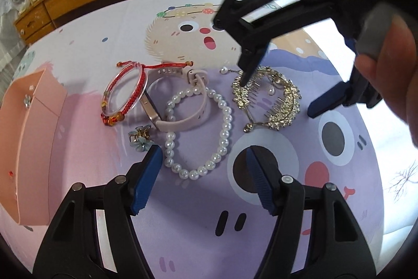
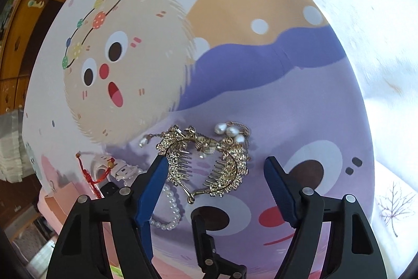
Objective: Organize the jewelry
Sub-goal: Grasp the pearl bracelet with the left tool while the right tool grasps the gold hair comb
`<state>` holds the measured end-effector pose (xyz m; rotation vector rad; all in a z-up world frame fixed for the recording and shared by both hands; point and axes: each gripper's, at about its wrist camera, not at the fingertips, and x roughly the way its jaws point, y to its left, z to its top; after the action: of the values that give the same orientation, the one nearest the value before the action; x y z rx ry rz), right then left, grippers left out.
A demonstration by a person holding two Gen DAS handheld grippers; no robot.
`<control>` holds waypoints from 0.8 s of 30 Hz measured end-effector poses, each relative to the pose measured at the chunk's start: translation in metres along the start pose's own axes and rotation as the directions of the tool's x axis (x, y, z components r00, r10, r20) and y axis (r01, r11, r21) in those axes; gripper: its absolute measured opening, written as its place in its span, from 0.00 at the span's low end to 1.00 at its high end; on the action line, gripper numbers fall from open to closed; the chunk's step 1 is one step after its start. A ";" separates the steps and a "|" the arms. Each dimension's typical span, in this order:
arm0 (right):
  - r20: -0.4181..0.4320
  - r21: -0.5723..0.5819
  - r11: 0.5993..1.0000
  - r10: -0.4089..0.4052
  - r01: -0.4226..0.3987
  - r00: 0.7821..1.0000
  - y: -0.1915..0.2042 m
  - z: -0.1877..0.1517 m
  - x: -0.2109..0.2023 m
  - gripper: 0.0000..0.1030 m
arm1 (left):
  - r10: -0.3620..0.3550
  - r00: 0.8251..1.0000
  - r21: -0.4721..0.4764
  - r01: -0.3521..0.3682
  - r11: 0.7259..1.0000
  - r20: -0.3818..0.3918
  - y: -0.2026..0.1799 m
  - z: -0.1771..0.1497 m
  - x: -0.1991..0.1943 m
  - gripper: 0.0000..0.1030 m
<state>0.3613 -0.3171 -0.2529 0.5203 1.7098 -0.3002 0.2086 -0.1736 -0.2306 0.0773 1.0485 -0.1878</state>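
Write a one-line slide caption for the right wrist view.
Open right tongs poised over a gold rhinestone hair comb on the cartoon-print cloth, pearl bracelet beside it.

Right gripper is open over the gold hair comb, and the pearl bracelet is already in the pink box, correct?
Not quite. The pearl bracelet lies on the bedsheet, beside the pink box, not in it; the left wrist view shows this. The rest holds: the right gripper is open over the gold hair comb.
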 end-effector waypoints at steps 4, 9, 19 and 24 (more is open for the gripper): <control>0.001 -0.025 0.999 0.023 -0.023 1.000 0.002 0.001 -0.005 0.72 | 0.008 1.000 0.007 -0.008 1.000 0.017 0.000 0.000 0.001 0.61; 0.003 -0.076 0.996 0.039 -0.039 0.999 0.017 0.005 -0.011 0.73 | 0.009 0.998 -0.003 -0.009 1.000 0.058 0.007 -0.002 -0.002 0.29; 0.009 -0.175 0.984 -0.039 0.040 0.999 0.043 0.005 -0.020 0.73 | -0.054 0.996 -0.062 0.058 0.996 0.071 0.036 0.000 -0.010 0.02; 0.047 -0.238 0.970 -0.046 0.056 0.998 0.051 -0.001 -0.033 0.71 | -0.080 0.995 -0.039 0.083 0.996 0.060 0.036 -0.002 -0.016 0.00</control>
<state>0.3900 -0.2784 -0.2165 0.2910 1.6929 -0.1377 0.2056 -0.1360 -0.2186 -0.0083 0.9971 -0.2410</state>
